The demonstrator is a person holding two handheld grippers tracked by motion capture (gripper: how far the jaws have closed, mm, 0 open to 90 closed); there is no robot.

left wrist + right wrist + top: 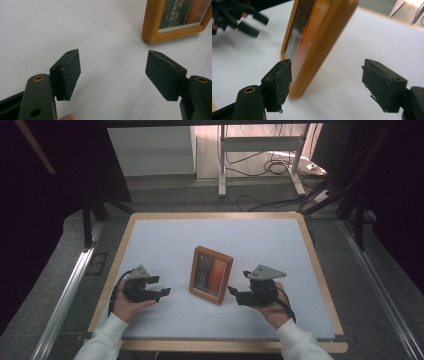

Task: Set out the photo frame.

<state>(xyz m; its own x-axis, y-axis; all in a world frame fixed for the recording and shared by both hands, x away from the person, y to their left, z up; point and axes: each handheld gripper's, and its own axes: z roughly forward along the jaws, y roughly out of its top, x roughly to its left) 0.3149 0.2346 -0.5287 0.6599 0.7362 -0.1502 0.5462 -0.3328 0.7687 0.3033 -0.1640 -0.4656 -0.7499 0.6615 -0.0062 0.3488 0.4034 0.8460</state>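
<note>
**Frame flat on worktop, both tools open and empty**

The frame, wood-rimmed with a dark and orange picture in it, lies flat near the middle of the white worktop, turned slightly askew to the worktop edges.

Left tool: held low over the worktop to the left of the frame, clear of it. In the left gripper view its jaws stand wide apart with bare worktop between them; the frame's corner sits ahead and to the right.

Right tool: held just beside the frame's right edge. In the right gripper view its jaws stand wide, nothing gripped; the frame appears blurred just past one pad, with its near corner close to that pad. Contact between pad and frame cannot be determined.
</note>
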